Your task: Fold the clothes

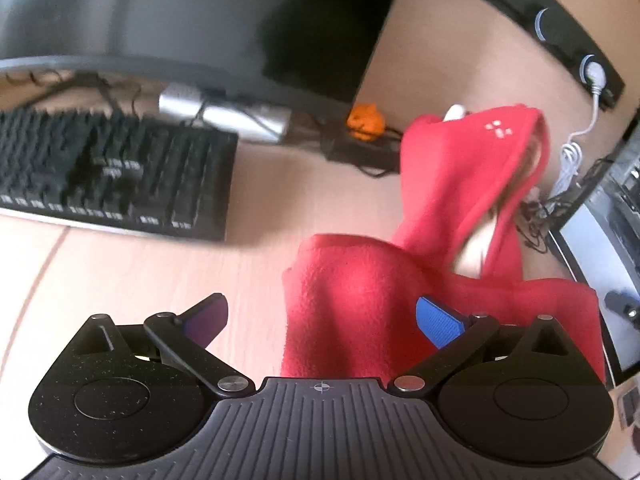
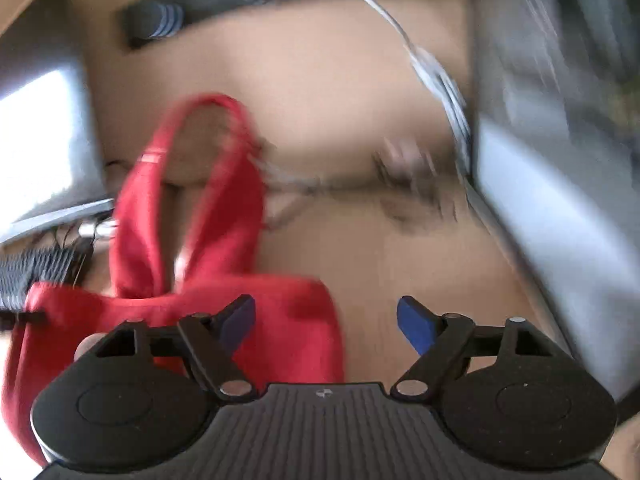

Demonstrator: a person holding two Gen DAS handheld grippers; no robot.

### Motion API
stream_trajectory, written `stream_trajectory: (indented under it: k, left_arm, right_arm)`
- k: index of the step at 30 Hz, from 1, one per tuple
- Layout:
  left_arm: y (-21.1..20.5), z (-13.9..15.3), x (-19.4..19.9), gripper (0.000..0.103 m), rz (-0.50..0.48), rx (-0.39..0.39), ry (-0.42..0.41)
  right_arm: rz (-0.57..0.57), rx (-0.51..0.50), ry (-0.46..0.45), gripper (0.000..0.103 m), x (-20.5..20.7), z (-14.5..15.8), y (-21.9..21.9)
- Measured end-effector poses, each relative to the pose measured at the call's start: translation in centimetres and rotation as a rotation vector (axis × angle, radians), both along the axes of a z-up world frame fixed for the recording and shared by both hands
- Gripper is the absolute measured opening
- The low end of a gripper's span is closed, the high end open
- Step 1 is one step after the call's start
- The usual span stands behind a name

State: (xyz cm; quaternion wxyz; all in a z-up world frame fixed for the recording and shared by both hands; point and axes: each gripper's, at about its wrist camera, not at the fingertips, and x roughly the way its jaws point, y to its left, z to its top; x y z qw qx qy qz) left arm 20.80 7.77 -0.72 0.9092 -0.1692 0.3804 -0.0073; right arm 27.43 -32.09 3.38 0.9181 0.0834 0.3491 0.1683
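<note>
A red fleece hooded garment (image 1: 360,300) lies bunched on the pale wooden desk (image 1: 140,280), its hood (image 1: 472,168) sticking up with small white marks on it. My left gripper (image 1: 324,316) is open wide just over the garment's near edge. Its blue right finger (image 1: 438,322) is above the cloth and the left finger (image 1: 210,316) above bare desk, and nothing is pinched. The right wrist view is blurred. There the garment (image 2: 280,320) lies to the left, its hood (image 2: 224,184) looped upward. My right gripper (image 2: 328,322) is open, with its left finger (image 2: 238,322) over the red cloth and its right finger (image 2: 416,328) over desk.
A black keyboard (image 1: 112,172) and a monitor (image 1: 160,20) take up the left of the desk. An orange toy (image 1: 366,122) and dark cables sit behind the garment. A white coiled cable (image 1: 572,156) hangs from a black power strip (image 1: 560,28). A grey box (image 2: 560,160) stands at the right.
</note>
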Motion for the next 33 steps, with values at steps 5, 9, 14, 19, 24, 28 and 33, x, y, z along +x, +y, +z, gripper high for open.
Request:
stream_trajectory:
  k: [5,9,14,19,24,28,33]
  left_arm:
    - [-2.2,-0.1,0.2,0.061,-0.077,0.029,-0.015]
    - [-3.8,1.6,-1.0,0.034,-0.095,0.159,-0.073]
    - [-2.5,1.1,-1.6,0.028,-0.049,0.330,-0.043]
    - [-2.0,-0.5,-0.5,0.043,-0.014,0.330,-0.006]
    - [-0.9,1.9,-1.3,0.056,0.053,0.260,-0.050]
    - [-1.7,4.8,-2.2,0.089,-0.017,0.158,-0.154]
    - [-4.3,3.4,-0.9,0.092,-0.167,-0.039,-0.075]
  right_arm:
    - [0.076,0.101,0.072,0.045,-0.2,-2.1,0.9]
    - [0.153,0.006,-0.027,0.045,-1.8,-0.8,3.6]
    - [0.148,-0.317,-0.102,0.060,-0.8,-3.2,6.6]
    - [0.150,-0.394,-0.152,0.072,-0.3,-2.5,6.7]
    - [0.171,-0.254,-0.201,0.072,-1.0,1.5,6.0]
    - [0.257,-0.165,-0.203,0.072,-1.1,2.4,7.8]
    - [0.374,-0.234,-0.155,0.074,0.4,-1.1,10.9]
